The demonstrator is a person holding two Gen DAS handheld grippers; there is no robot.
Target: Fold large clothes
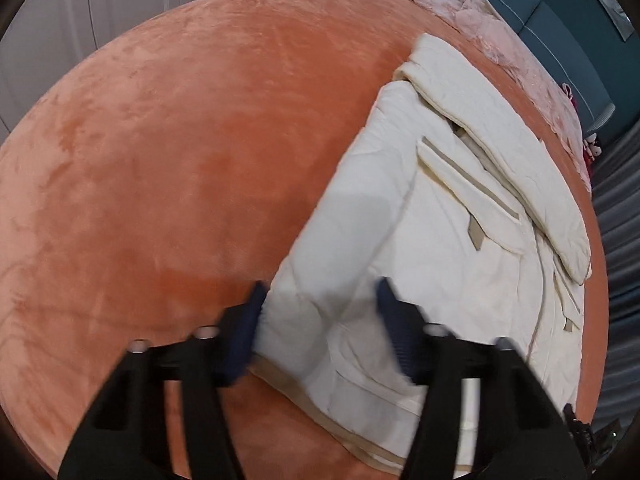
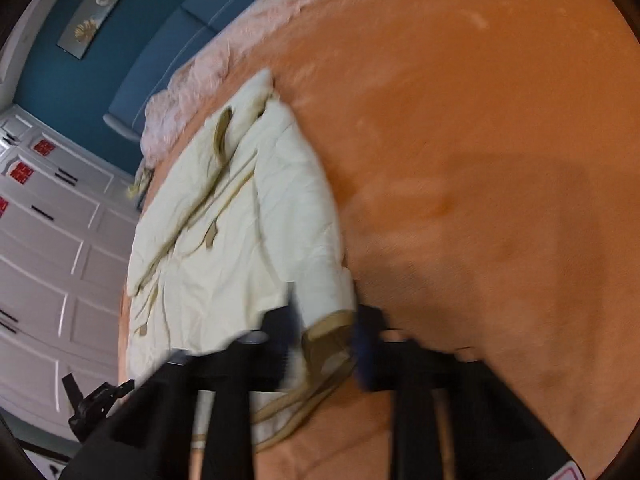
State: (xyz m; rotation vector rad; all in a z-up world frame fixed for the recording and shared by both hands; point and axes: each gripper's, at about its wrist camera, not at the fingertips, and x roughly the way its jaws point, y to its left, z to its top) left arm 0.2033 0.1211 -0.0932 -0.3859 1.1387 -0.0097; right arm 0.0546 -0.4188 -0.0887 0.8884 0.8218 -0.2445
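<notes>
bed: orange plush blanket (image 1: 180, 140) | wall: teal (image 2: 80, 80) | wardrobe: white panelled doors (image 2: 48, 248), red decals

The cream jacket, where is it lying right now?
The cream jacket lies flat on the orange blanket, near the pink lace bedding; its hem end sits nearest both grippers.

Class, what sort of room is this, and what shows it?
Probably a bedroom: a bed under an orange blanket, a blue padded headboard, and white wardrobe doors.
</notes>
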